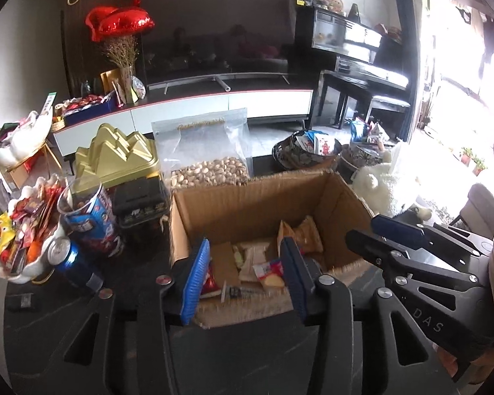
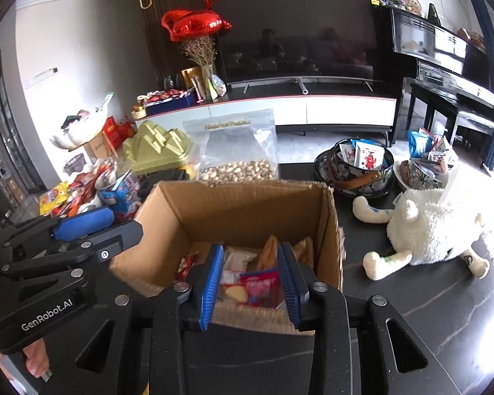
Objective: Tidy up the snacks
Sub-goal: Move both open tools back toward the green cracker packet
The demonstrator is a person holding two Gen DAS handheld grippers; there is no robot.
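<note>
An open cardboard box [image 1: 263, 197] stands on the dark table and holds several snack packets, among them a red-and-white one [image 1: 270, 271] and orange ones [image 1: 304, 233]. My left gripper [image 1: 245, 276] hovers over the box's near wall, jaws apart, with nothing between its blue pads. My right gripper [image 2: 250, 283] hangs over the same box [image 2: 240, 204], also open. A red packet [image 2: 261, 288] lies in the box below it, untouched. Each gripper shows in the other's view: the right gripper [image 1: 395, 233] at the right, the left gripper [image 2: 82, 227] at the left.
Behind the box stand a clear bag of pistachios [image 1: 207, 151] and a gold tin [image 1: 115, 154]. To the left are a blue snack tube [image 1: 89, 210], a blue can [image 1: 72, 261] and a white dish [image 1: 26, 270] heaped with snacks. To the right are a patterned bowl [image 2: 383, 172] and a white plush toy [image 2: 434, 227].
</note>
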